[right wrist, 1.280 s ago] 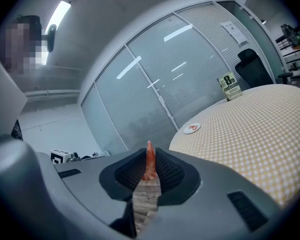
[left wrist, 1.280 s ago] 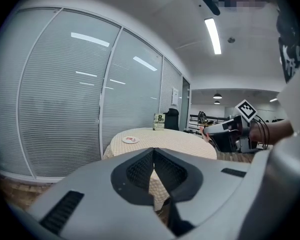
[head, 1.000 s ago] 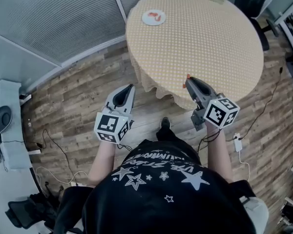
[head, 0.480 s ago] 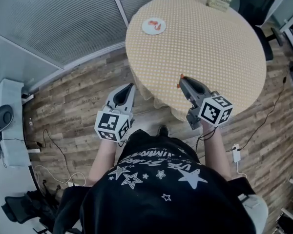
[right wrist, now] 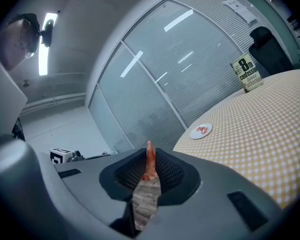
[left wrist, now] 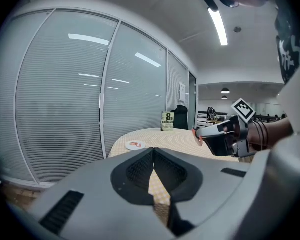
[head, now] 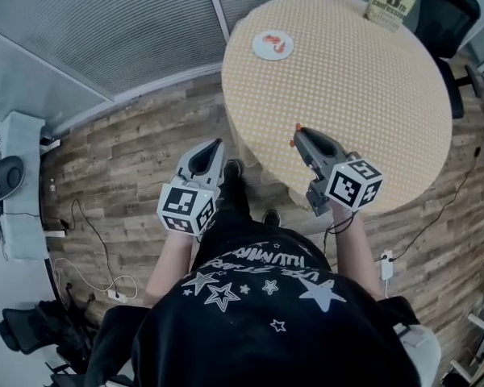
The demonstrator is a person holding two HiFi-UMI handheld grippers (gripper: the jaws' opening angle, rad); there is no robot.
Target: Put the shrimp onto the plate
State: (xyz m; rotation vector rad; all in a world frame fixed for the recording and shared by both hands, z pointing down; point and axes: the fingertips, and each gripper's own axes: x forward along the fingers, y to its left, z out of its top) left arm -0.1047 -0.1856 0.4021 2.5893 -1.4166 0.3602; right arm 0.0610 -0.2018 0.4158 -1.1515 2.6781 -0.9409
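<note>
A white plate (head: 273,44) with one orange shrimp on it sits near the far left rim of the round table (head: 363,95). My right gripper (head: 297,134) hangs over the table's near left edge, shut on a second orange shrimp (right wrist: 149,160) that sticks up between its jaws. From the right gripper view the plate (right wrist: 200,130) lies well ahead to the right. My left gripper (head: 216,143) is shut with nothing in it, over the wooden floor left of the table. In the left gripper view the plate (left wrist: 135,145) shows far ahead, and the right gripper (left wrist: 215,134) shows at the right.
A book (head: 390,5) stands upright at the table's far edge. Slatted blinds (head: 105,31) run behind the table. An office chair (head: 456,10) stands at the back right. Cables (head: 89,240) and a white cabinet (head: 8,208) lie to my left.
The person has stepped forward along the table's left side, one foot now ahead. The right gripper with the shrimp has come in over the table's edge. The left gripper stays level.
</note>
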